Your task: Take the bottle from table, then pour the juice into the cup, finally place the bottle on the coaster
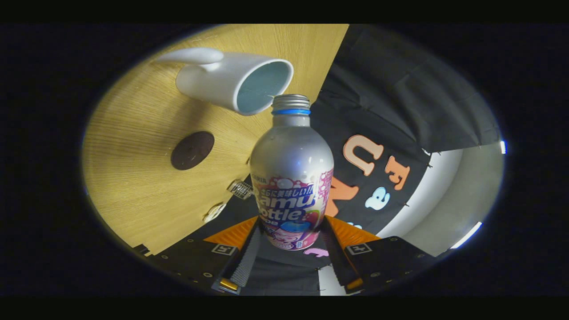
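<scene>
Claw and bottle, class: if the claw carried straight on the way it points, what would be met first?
The claw is shut on the bottle, so the bottle leads. Its capless mouth sits right at the rim of the white cup, so the cup is probably first, though depth is unclear.

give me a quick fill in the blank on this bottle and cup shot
The gripper fingers are shut on the ____.
The bottle's mouth is at the rim of the white ____.
The dark round coaster lies on the wooden ____.

Missing words: bottle; cup; table.
</scene>
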The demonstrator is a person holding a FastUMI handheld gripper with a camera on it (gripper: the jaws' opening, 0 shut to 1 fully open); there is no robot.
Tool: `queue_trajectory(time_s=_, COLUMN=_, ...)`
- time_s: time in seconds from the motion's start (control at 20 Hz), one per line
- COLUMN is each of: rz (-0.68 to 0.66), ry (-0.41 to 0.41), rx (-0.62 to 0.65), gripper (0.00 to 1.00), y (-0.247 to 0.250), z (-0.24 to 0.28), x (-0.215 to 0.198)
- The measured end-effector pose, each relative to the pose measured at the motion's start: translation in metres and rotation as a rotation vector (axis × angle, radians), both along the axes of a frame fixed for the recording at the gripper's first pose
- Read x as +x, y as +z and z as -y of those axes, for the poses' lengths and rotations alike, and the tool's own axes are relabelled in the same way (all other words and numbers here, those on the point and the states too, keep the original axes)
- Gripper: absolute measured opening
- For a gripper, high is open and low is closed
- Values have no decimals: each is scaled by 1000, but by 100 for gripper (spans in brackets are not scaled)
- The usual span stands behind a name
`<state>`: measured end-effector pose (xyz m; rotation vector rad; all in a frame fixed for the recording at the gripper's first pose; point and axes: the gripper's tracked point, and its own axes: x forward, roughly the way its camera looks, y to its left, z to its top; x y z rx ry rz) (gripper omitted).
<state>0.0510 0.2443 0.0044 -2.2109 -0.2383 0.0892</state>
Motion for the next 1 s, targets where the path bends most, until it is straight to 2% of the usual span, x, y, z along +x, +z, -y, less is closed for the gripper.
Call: queue_trajectory(time_s=1.0, rz=-10, ry=-9, rx=10, gripper=74, y=0, z=1, x=3)
